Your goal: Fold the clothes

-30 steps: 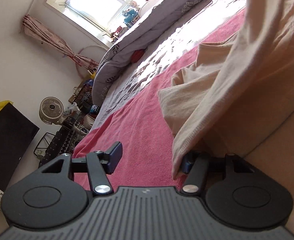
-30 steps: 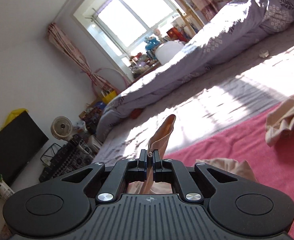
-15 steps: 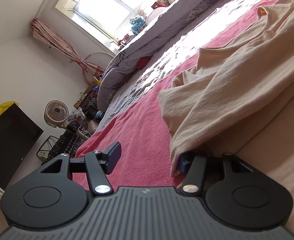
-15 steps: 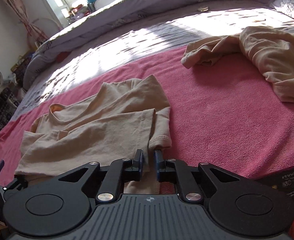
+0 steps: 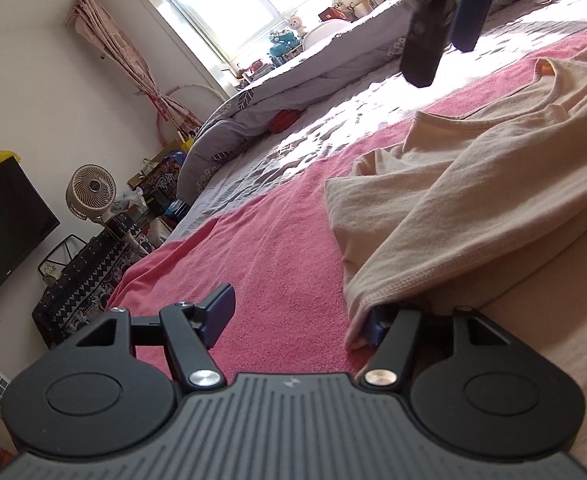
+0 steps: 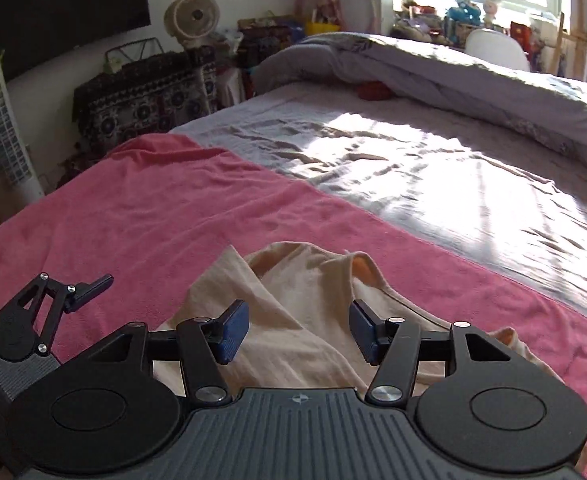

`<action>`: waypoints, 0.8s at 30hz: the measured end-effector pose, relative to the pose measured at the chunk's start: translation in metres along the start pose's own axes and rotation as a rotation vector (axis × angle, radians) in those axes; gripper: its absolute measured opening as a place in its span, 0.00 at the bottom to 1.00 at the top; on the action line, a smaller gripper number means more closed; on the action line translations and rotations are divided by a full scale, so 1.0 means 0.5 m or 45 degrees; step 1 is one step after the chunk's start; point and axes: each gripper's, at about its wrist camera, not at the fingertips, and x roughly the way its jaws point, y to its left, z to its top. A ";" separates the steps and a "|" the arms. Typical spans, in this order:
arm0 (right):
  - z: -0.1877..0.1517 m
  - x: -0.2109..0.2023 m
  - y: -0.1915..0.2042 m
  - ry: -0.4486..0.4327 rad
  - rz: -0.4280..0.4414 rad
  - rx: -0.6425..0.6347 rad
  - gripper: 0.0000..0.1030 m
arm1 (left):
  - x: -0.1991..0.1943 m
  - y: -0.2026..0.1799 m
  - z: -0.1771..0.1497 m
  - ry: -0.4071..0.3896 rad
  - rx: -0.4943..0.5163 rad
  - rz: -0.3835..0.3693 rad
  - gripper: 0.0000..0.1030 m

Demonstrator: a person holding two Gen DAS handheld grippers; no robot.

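A beige shirt point(image 5: 473, 184) lies partly folded on a pink towel point(image 5: 277, 240) spread over the bed. My left gripper point(image 5: 299, 320) is open and low on the towel at the shirt's hem; its right finger is tucked under the hem edge, the left finger is free. My right gripper point(image 6: 299, 332) is open and empty, hovering above the shirt point(image 6: 305, 288) near its neckline. The right gripper also shows in the left wrist view point(image 5: 445, 20), high above the shirt. The left gripper shows in the right wrist view point(image 6: 53, 312), left of the shirt.
A grey sheet point(image 6: 433, 176) and a rumpled grey duvet point(image 6: 473, 76) lie beyond the towel. A fan point(image 6: 192, 16), a patterned covered box point(image 6: 141, 92), a dark screen point(image 6: 65, 12) and clutter stand past the bed's far edge, under the window point(image 5: 221, 4).
My right gripper let go of the shirt, opened and rose above it, turning toward the left. The shirt settled flat on the towel. My left gripper stayed open at the hem.
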 end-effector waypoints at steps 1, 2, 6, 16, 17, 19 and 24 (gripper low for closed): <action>0.024 0.039 0.023 0.039 0.026 -0.038 0.55 | 0.000 0.007 -0.001 0.002 -0.022 -0.019 0.63; 0.048 0.077 0.047 0.087 0.053 -0.075 0.55 | 0.000 0.013 -0.002 0.004 -0.043 -0.038 0.63; 0.083 0.188 0.112 0.280 0.057 -0.182 0.67 | -0.003 0.029 -0.007 0.013 -0.102 -0.089 0.63; 0.098 0.250 0.124 0.166 -0.137 -0.071 0.06 | -0.002 0.053 -0.012 0.044 -0.181 -0.125 0.66; 0.102 0.261 0.107 0.166 -0.134 -0.014 0.06 | -0.001 0.054 -0.013 0.048 -0.186 -0.129 0.66; 0.105 0.271 0.068 0.154 -0.103 0.123 0.06 | 0.001 0.056 -0.014 0.054 -0.196 -0.134 0.67; 0.092 0.131 -0.013 -0.022 -0.060 0.287 0.10 | 0.007 0.065 -0.016 0.068 -0.216 -0.136 0.71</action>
